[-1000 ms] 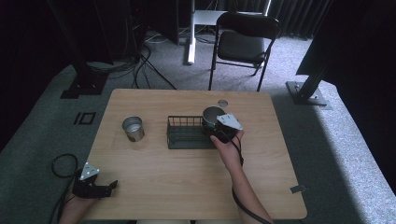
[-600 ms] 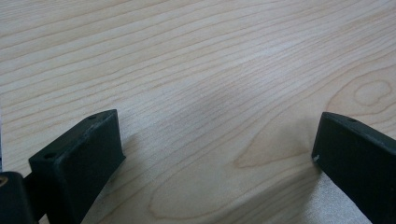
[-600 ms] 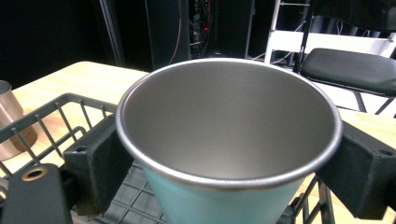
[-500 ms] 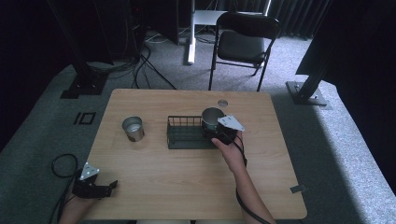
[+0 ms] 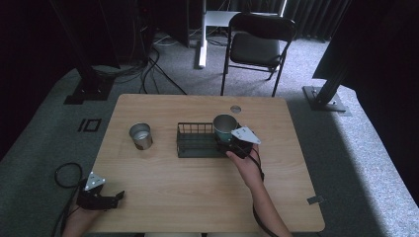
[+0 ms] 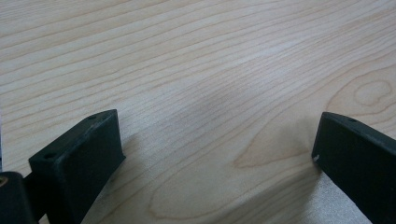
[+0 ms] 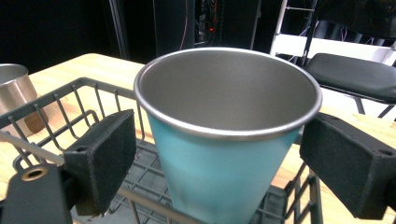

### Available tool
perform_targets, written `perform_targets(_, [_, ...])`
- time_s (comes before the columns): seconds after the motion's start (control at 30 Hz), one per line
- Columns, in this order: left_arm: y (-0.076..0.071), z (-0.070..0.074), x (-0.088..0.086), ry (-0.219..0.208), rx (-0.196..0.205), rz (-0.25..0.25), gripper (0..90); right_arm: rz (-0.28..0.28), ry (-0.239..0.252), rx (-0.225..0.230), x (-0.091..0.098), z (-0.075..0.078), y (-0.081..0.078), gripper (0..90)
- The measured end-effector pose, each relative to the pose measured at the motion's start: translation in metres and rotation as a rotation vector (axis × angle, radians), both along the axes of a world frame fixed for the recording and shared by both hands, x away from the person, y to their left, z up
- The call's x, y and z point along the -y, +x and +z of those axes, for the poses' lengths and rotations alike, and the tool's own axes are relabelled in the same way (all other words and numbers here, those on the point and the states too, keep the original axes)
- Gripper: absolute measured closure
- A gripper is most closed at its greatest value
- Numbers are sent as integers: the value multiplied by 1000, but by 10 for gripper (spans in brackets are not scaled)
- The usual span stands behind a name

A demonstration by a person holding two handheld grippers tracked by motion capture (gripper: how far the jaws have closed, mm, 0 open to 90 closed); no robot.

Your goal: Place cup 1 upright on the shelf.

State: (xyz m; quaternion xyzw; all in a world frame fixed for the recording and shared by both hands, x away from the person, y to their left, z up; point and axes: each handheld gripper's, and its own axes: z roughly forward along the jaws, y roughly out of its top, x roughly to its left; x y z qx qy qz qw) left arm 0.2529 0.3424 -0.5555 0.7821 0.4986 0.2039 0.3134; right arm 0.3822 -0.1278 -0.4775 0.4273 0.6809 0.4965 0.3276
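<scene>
While parted, right gripper (image 7: 219,158) jaws flank teal cup (image 7: 224,154) — untouched | left gripper (image 6: 215,154) jaws wide — empty

A teal steel-rimmed cup (image 7: 227,135) stands upright at the black wire basket's (image 5: 195,140) right end.

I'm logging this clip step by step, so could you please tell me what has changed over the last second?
Very little: the right gripper has drawn back slightly toward the person, and its jaws now stand apart from the teal cup, which sits upright in the wire basket. The left gripper, the steel cup and the basket have not moved.
</scene>
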Motion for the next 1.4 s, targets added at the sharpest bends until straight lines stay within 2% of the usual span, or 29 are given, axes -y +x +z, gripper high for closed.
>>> perform_targets(0.33, [0,0,0,0,0,0,23,0,9,2,11,-1,-10,108])
perform_targets(0.6, [0,0,0,0,0,0,23,27,27,5,20,-6,-21,108])
perform_targets(0.73, [0,0,0,0,0,0,23,29,6,1,26,-8,-25,108])
perform_targets(0.9, [0,0,0,0,0,0,23,21,9,-5,36,-8,-31,108])
perform_targets(1.17, [0,0,0,0,0,0,23,1,8,-35,55,-14,-38,109])
perform_targets(1.4, [0,0,0,0,0,0,22,46,18,-70,69,-22,-44,109])
